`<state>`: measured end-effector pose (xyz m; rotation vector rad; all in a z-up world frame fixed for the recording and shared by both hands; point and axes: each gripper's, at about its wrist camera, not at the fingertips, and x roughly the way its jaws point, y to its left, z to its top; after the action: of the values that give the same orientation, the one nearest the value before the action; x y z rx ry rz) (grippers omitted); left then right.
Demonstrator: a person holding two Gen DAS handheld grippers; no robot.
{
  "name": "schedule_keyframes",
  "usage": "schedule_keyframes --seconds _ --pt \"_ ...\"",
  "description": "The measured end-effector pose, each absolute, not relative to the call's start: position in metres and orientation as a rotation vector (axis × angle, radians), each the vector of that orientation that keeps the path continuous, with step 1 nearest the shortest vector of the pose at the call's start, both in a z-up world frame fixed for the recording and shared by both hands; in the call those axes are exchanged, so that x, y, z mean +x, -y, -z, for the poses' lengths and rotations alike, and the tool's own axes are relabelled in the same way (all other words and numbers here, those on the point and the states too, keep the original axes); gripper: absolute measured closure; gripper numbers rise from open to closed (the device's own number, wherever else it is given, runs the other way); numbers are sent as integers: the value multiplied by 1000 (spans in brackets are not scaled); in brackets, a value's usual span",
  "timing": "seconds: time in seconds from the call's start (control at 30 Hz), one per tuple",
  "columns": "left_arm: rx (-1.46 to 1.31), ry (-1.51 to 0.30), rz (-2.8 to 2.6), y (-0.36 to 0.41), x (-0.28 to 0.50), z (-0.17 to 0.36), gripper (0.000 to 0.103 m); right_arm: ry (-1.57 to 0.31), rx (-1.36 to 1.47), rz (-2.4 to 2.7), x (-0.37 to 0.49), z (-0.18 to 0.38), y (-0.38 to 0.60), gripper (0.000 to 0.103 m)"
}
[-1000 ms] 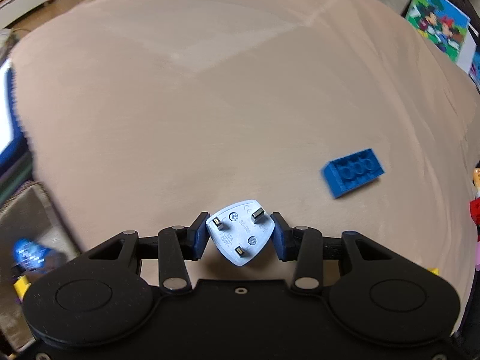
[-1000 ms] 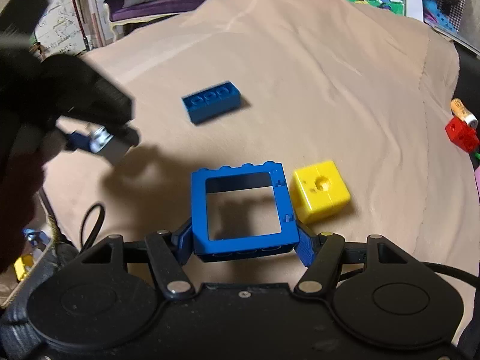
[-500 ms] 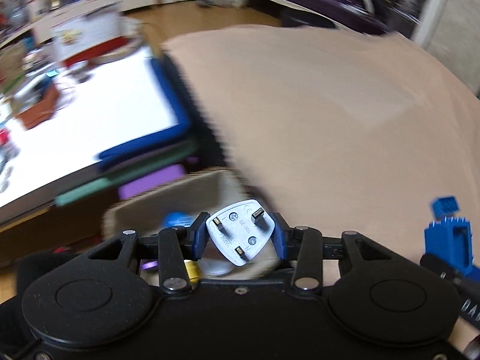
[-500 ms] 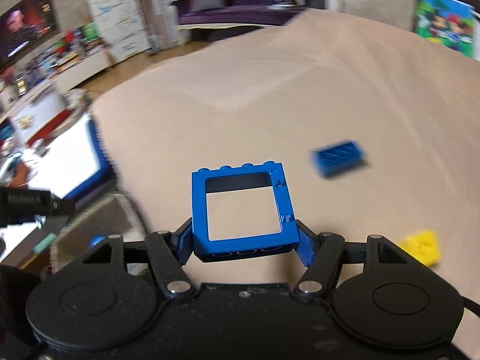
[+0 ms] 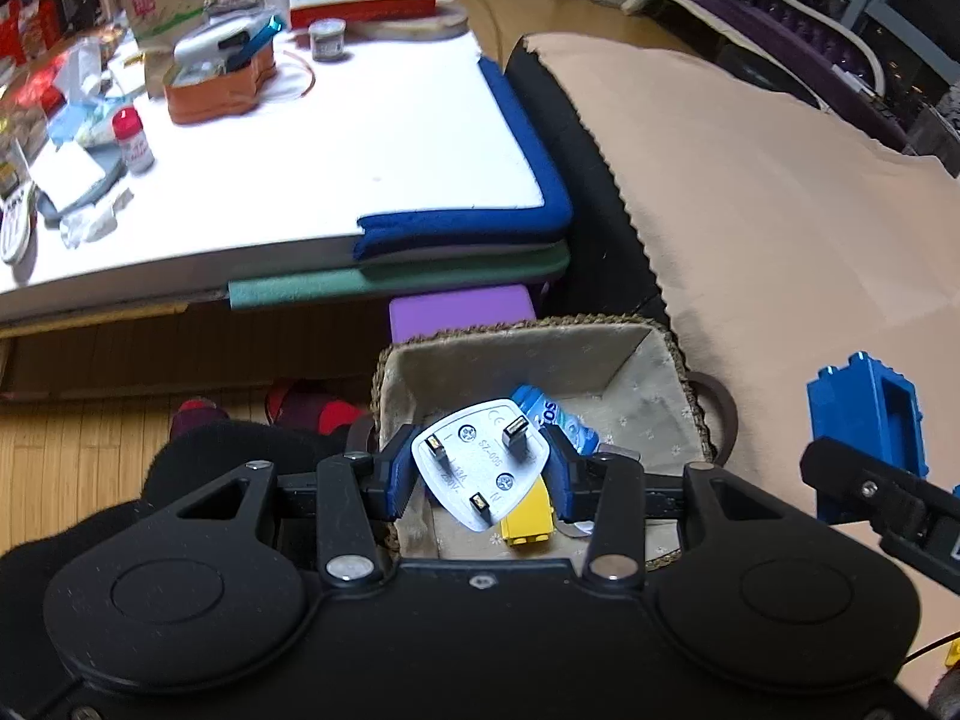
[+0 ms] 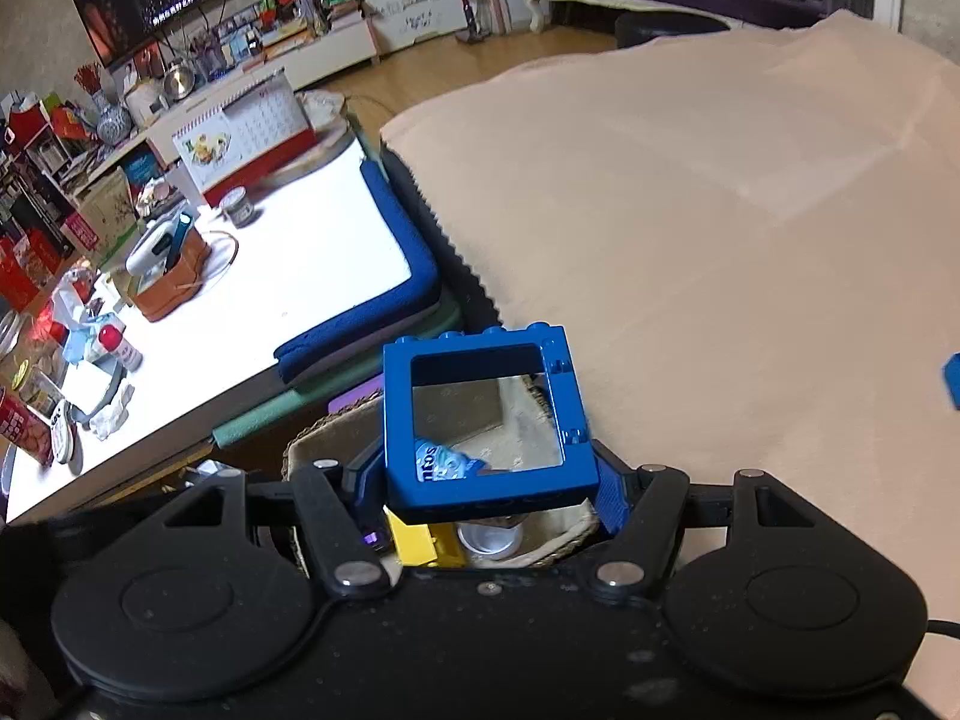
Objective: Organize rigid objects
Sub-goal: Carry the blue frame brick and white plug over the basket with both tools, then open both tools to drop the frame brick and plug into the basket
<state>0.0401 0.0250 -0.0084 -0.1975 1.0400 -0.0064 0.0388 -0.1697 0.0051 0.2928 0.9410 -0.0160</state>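
Plug (image 5: 480,468) and window frame brick (image 6: 489,417) are your two loads, and both hang over the wicker basket (image 5: 678,354) that sits beside the bed (image 5: 780,210).

Your left tongs (image 5: 479,471) are clenched on the white three-pin plug, pads on its two slanted sides at 9 and 3 o'clock, pins facing the camera. It looks hard, light and smooth-skinned, so expect it to slip on those sloping faces if you ease off slowly; open cleanly and let it fall.

Your right tongs (image 6: 491,495) are clenched on the blue window frame brick, gripping its lower bar from both ends, the open square standing up towards 12 o'clock. It is stiff hollow plastic, light, and should take a short drop.

Inside the basket you can see a yellow brick (image 5: 528,519) at 6 o'clock under the plug and a blue printed packet (image 5: 555,414) at 1 o'clock. In my judgement neither would suffer from things landing on them.
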Motion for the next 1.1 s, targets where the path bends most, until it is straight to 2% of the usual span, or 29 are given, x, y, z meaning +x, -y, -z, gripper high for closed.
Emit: schedule_keyframes --seconds 0.47,1.1 --pt "-174 -1092 -10 -23 43 15 60 -1028 273 73 60 36 163 38" --pt "-163 -1128 -7 -16 52 20 59 -1039 257 99 76 49 154 37"
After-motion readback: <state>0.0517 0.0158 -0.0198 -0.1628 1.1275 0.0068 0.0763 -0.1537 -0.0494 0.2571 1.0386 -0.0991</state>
